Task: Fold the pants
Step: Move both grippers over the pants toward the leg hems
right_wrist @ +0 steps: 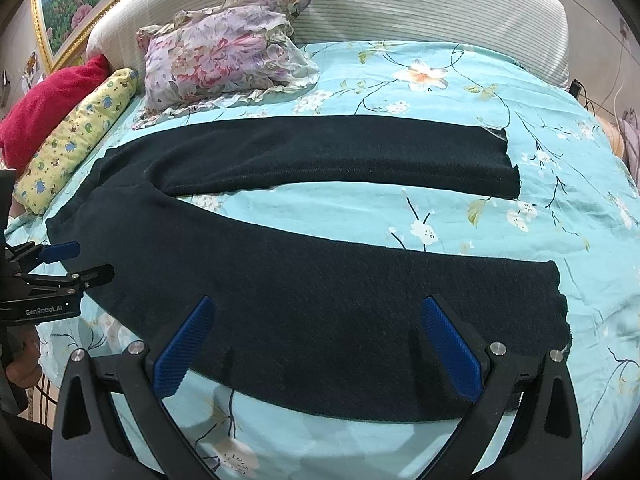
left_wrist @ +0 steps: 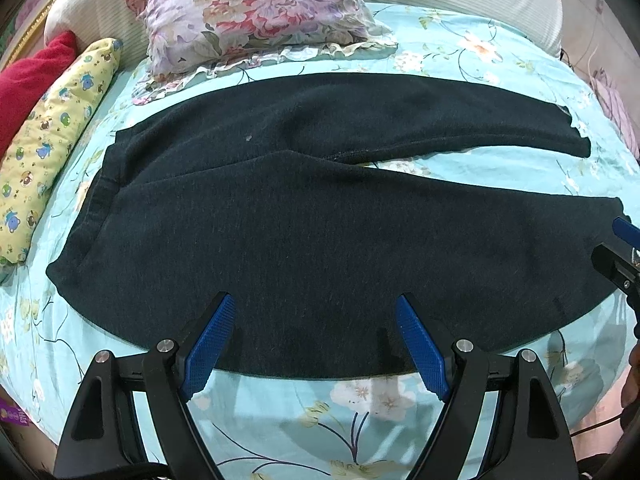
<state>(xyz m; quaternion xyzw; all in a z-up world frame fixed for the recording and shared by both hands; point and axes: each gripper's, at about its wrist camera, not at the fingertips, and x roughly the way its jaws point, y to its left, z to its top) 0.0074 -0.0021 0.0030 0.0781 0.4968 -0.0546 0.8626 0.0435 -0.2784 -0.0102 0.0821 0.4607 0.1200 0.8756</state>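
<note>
Lying flat across the floral bedsheet (right_wrist: 460, 80), dark pants (right_wrist: 320, 292) meet both wide-jawed grippers, left (left_wrist: 316, 300) and right (right_wrist: 316, 304), at the near edge.

The pants (right_wrist: 304, 280) lie flat on the bed sheet (right_wrist: 440, 72), waistband at left, legs pointing right. Far behind them a pillow (right_wrist: 216, 60) rests; a bolster (right_wrist: 76, 136) lies at far left.
</note>
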